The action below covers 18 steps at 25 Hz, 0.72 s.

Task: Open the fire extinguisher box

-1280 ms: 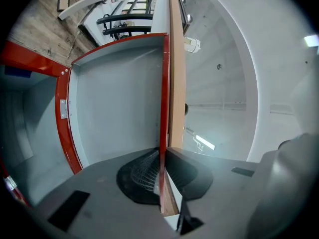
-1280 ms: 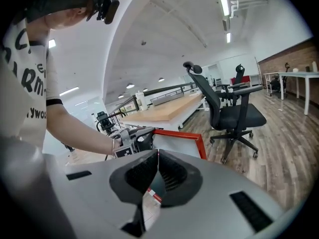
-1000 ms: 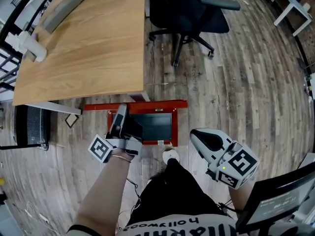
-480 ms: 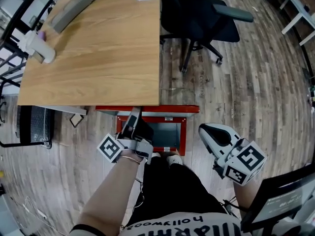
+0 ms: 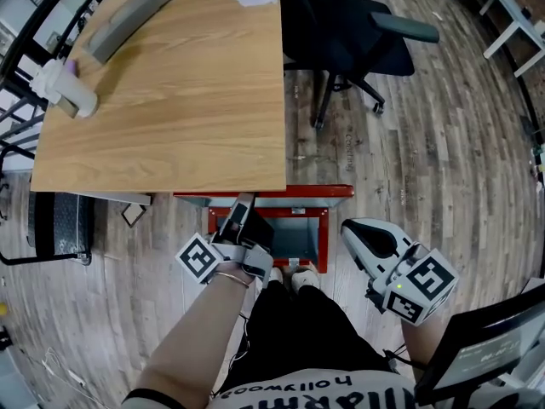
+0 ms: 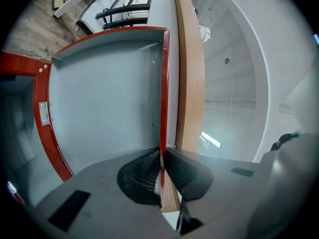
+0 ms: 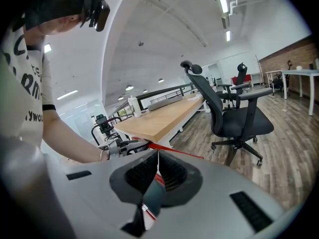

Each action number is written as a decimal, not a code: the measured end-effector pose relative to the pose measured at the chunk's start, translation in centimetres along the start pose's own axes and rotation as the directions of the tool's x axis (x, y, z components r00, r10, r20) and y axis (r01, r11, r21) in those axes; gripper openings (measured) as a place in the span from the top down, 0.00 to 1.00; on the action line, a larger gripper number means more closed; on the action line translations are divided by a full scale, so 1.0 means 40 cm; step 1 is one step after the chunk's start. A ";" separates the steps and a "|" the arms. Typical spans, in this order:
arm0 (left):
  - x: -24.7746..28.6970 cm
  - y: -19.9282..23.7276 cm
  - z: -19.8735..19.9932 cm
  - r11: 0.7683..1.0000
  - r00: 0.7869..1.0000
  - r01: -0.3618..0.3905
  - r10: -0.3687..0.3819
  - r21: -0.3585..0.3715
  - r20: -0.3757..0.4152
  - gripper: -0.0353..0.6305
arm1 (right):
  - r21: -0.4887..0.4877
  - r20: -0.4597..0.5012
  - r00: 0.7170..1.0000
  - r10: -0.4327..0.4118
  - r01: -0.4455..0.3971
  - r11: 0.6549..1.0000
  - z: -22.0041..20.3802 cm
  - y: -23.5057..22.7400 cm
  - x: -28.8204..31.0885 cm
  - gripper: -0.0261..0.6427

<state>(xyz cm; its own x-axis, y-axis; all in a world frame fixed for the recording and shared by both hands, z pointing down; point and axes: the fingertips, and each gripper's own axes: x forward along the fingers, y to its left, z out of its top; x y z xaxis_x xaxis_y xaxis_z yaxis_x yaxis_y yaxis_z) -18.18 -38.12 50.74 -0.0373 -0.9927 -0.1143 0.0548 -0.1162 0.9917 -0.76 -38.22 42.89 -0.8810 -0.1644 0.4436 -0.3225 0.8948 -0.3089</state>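
The red fire extinguisher box stands on the floor by the table's near edge, showing a grey inside. Its lid is raised, and only its red rim shows from above. My left gripper reaches over the box's left side. In the left gripper view the left gripper is shut on the lid's thin red edge, with the grey lid panel to its left. My right gripper hangs just right of the box; the right gripper is shut with nothing between its pads.
The wooden table overhangs the box's far side, and its edge runs right beside the held lid rim. A black office chair stands beyond the box. A dark case lies at the left. The person's feet touch the box front.
The left gripper keeps its hold on the lid's edge and has shifted slightly with it. The right gripper now sits closer to the box's right side. The box appears nearer the feet.
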 end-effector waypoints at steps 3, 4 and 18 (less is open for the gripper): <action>0.003 -0.002 0.000 1.000 1.000 0.011 -0.011 -0.001 -0.003 0.91 | 0.001 0.001 1.000 -0.009 0.009 1.000 -0.002 -0.001 -0.007 0.94; 0.003 -0.001 0.001 1.000 1.000 0.014 -0.014 -0.002 0.000 0.91 | -0.001 -0.002 1.000 -0.012 0.012 1.000 -0.003 -0.001 -0.010 0.94; -0.022 -0.014 0.025 0.997 0.997 0.070 -0.069 -0.013 0.039 0.90 | -0.004 -0.010 0.999 -0.032 0.032 0.999 -0.001 0.007 -0.019 0.94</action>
<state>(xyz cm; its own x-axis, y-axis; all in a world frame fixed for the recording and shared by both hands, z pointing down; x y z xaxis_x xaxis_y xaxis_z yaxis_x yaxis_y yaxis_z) -19.19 -37.15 50.36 -0.0802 -0.9803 -0.1804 0.0653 -0.1858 0.9804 -0.16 -37.83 42.50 -0.8665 -0.1889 0.4621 -0.3496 0.8905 -0.2913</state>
